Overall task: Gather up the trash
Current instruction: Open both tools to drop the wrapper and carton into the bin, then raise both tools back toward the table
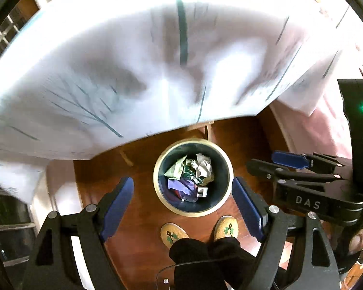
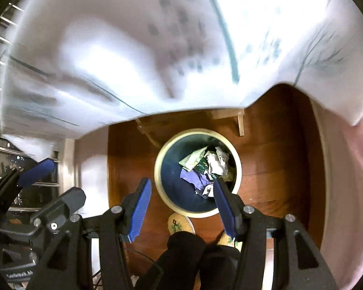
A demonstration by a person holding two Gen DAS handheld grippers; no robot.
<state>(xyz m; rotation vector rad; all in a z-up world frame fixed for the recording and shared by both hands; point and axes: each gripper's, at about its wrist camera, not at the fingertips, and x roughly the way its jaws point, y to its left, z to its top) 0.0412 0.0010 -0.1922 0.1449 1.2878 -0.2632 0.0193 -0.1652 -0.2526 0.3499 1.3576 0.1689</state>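
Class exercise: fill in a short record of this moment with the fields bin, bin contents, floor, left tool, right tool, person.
bin: round dark bin with a pale rim, standing on the floor
bin contents: crumpled white paper, purple scrap, green packaging
floor: reddish wood floor
left tool: open, nothing between its blue pads, above the bin
right tool: open, empty
person: two yellow patterned slippers just short of the bin, dark trousers
cloth: white printed tablecloth hanging beyond the bin, blurred
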